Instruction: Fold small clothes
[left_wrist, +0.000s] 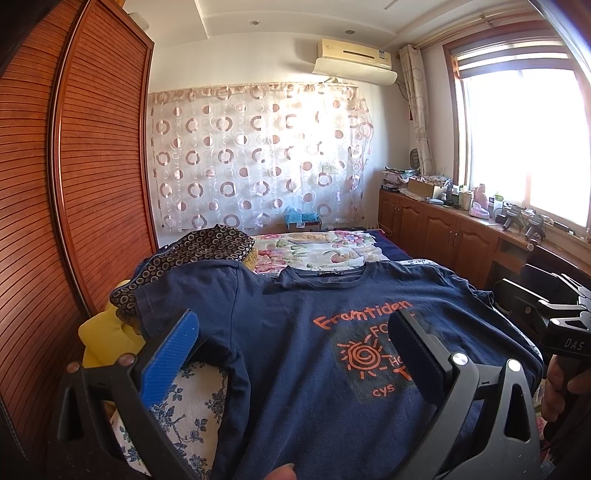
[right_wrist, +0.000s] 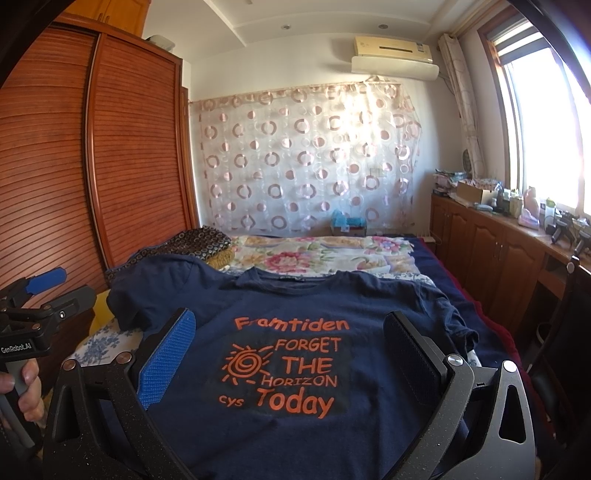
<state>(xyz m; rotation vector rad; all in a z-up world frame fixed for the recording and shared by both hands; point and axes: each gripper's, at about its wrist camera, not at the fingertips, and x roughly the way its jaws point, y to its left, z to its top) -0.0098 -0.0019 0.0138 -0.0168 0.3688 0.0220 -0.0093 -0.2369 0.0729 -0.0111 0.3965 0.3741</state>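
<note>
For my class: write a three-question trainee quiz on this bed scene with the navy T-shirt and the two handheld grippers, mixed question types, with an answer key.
1. True or false: the navy T-shirt lies spread print-side up on the bed.
2. The left gripper and right gripper are: A) both open, holding nothing; B) both shut on a sleeve; C) one open, one shut.
3. Fill in: the last big word of the orange print is ____.

Key: 1 true; 2 A; 3 Today.

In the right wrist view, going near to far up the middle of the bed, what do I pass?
Navy T-shirt with the orange print → floral quilt → circle-patterned curtain → air conditioner.
</note>
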